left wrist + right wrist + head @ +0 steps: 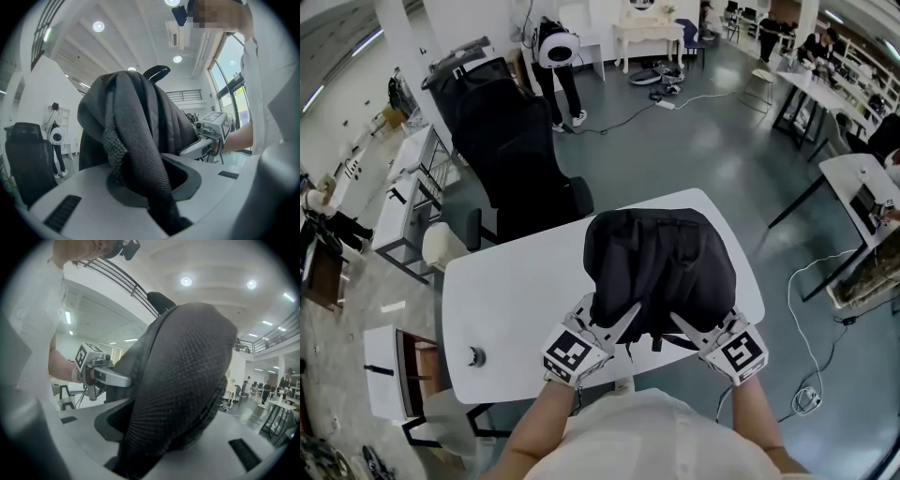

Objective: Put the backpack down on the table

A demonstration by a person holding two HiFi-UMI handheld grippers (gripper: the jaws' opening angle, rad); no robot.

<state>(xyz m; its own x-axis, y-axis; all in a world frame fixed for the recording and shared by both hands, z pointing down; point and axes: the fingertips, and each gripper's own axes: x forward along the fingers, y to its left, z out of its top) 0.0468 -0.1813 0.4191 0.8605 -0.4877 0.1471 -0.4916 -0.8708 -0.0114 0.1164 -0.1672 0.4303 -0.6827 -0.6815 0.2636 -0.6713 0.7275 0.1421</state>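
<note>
— Where's the backpack point(661, 267)?
— Straight ahead of both claws, bunched up between them, over the near right part of the white tabletop point(516, 291). I can't tell whether its bottom touches the tabletop.
— The left claw point(614, 321)?
— Closed tight on a dark mesh strap point(140, 173) of the backpack; the fabric runs down through its jaws.
— And the right claw point(701, 328)?
— Clamped wider, on a thick padded strap point(183, 380) that fills the gap between its jaws.
— Anything past the claws?
— A black chair point(502, 141) stands beyond the tabletop, ahead and left of the left claw. A small dark knob point(475, 356) sits on the tabletop to that claw's left.
</note>
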